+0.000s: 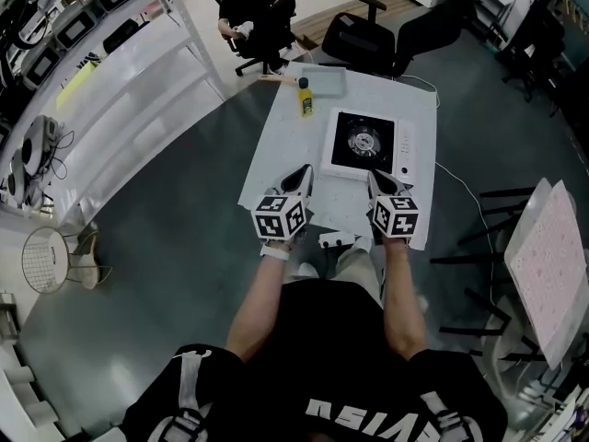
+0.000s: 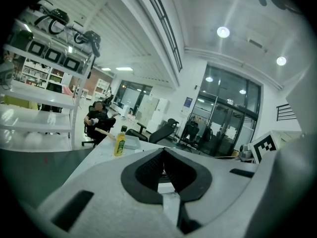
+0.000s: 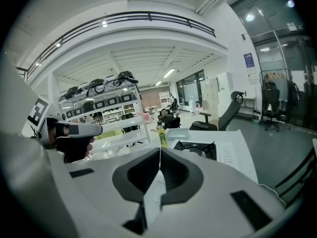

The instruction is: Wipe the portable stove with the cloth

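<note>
1. I am holding the left gripper (image 1: 305, 171) over the near end of the white table (image 1: 276, 155). Its own view is showing the jaws clenched, their dark pads meeting at the tips with nothing caught between them.
2. I am holding the right gripper (image 1: 375, 177) beside it, also over the near end of the table. Its own view is showing the jaws pressed together along a thin line, and they are carrying nothing.
3. The two grippers are sitting side by side, apart from each other, both pointing away from me along the table.
4. The portable stove (image 1: 373, 144) is lying flat on the right half of the table, straight ahead of the right gripper. Its black burner is sitting at the centre of the white body, and a strip of controls is running along its right side.
5. In the head view the right gripper's tip is reaching the stove's near edge. I cannot tell whether it is touching the stove or hovering above it.
6. A yellow bottle (image 1: 306, 99) is standing upright near the far end of the table, left of the stove and apart from it.
7. A shallow grey tray (image 1: 324, 81) is resting at the far edge, just behind the bottle.
8. A person (image 1: 253, 17) is sitting in a black office chair beyond the far end of the table, and a second black chair (image 1: 368, 35) is standing empty to the right of that person.
9. White shelving (image 1: 120, 72) is running along the left side of the room.
</note>
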A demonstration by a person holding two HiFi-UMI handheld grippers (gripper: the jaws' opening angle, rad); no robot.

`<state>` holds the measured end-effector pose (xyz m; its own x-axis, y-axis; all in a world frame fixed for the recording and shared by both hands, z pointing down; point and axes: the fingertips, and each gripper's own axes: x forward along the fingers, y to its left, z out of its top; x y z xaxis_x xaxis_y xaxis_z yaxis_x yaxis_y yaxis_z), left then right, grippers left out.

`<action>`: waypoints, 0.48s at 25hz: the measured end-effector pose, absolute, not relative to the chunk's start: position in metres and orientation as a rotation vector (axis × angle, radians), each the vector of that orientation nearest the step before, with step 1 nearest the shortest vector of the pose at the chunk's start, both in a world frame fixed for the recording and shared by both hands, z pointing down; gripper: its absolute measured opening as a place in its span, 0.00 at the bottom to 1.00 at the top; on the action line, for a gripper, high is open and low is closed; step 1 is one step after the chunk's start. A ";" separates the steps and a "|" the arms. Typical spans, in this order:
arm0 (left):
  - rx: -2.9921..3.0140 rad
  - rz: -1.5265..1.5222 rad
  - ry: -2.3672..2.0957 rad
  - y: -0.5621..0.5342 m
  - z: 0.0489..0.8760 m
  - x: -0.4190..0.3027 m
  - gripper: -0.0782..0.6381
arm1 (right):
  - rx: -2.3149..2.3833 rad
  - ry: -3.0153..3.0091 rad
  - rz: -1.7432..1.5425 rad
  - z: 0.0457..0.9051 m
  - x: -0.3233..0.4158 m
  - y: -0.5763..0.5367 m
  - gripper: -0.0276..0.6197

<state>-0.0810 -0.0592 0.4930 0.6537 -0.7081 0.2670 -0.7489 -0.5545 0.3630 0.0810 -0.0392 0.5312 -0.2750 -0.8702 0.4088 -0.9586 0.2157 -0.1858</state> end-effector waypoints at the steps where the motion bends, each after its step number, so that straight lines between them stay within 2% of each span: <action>1: 2.426 0.123 -1.140 -0.059 0.494 -0.081 0.12 | 1.740 -2.268 0.599 0.532 0.081 -0.039 0.06; 12: 2.424 0.134 -1.142 -0.058 0.498 -0.084 0.12 | 1.717 -2.257 0.604 0.538 0.077 -0.039 0.06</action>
